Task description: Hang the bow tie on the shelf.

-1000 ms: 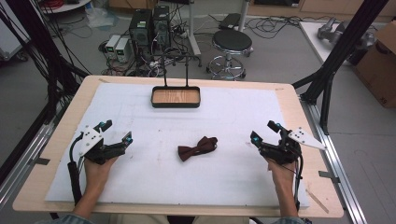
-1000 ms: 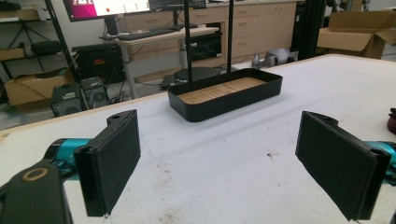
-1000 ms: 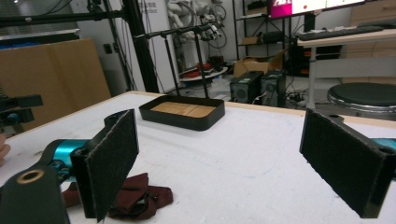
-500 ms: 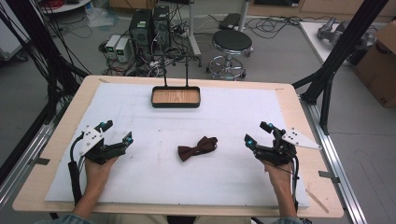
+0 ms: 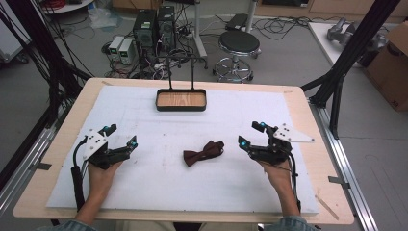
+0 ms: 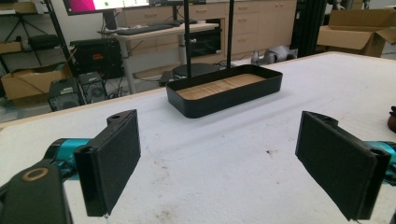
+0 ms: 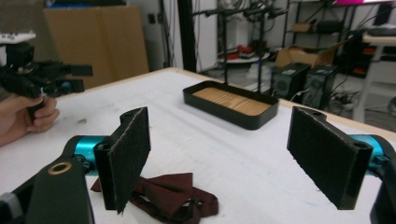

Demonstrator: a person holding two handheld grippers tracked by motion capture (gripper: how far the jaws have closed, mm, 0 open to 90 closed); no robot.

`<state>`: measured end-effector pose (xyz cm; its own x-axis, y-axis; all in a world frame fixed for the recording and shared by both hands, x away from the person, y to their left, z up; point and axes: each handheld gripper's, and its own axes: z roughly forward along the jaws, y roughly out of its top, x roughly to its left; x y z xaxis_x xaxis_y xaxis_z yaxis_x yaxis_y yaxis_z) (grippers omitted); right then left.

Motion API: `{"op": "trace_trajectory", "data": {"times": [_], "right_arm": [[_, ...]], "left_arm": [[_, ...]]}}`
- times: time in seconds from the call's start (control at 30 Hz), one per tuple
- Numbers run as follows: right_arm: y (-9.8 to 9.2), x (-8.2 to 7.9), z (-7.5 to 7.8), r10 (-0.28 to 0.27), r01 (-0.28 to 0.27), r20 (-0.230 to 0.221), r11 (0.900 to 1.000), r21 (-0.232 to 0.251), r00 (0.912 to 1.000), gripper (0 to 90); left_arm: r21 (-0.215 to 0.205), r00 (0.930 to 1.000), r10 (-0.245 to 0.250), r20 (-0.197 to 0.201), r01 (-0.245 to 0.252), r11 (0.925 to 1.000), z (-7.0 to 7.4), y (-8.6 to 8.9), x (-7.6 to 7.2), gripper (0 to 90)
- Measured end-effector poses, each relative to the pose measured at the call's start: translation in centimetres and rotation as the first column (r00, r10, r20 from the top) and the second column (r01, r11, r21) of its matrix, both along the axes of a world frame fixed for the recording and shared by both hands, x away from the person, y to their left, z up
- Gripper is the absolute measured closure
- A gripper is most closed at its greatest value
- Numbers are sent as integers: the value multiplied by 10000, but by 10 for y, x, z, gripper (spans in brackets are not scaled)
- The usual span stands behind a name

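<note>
A dark maroon bow tie (image 5: 203, 152) lies flat on the white-covered table (image 5: 144, 192), near the middle and toward the near side. It sits slightly askew, its right wing angled a little farther away than its left. The fabric looks soft and creased (the right gripper view shows folds and a loose strap end at its near edge). At the far middle of the table stands a shallow black tray (image 5: 181, 100) with a pale wood-grain floor, rounded corners and two thin black uprights rising from its far rim. Tray and bow tie lie well apart.
</note>
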<state>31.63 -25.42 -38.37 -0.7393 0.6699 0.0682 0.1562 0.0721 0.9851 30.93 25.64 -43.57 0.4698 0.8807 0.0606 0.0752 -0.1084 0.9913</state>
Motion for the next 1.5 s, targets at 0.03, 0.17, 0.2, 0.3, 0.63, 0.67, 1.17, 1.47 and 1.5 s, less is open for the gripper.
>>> {"op": "trace_trajectory", "data": {"times": [0.03,0.17,0.2,0.3,0.63,0.67,1.17,1.47,1.5], "right_arm": [[4,3,0,86,-87,-30,9999,-121,10000,209],[21,11,-2,563,-578,-284,9969,-537,9980,239],[25,13,-3,727,-740,-219,9954,-614,9971,246],[41,18,-10,1264,-1304,-412,9844,-1179,9911,254],[69,27,-31,2277,-2377,-683,9328,-2708,9713,340],[70,29,-33,2309,-2404,-670,9284,-2834,9707,348],[87,33,-52,2808,-3023,-1138,8550,-4214,9530,504],[93,32,-58,2800,-3046,-1263,8071,-5058,9517,567],[95,32,-60,2790,-3042,-1285,7972,-5215,9516,581]], "left_arm": [[-4,10000,18,5,-18,10000,0,0,0,144],[-4,10000,11,-34,-11,10000,0,0,0,145],[-15,10000,13,-34,-13,10000,0,0,0,145],[-7,10000,13,-51,-13,10000,0,0,0,145],[-43,10000,-11,-70,11,10000,-1,0,1,146],[-36,10000,-28,-62,28,10000,-1,0,1,147],[-127,10000,7,-77,-8,9999,-1,0,2,150],[-118,10000,-3,-91,2,9999,-1,1,2,153],[-141,10000,20,-85,-21,9999,-1,0,2,155]]}}
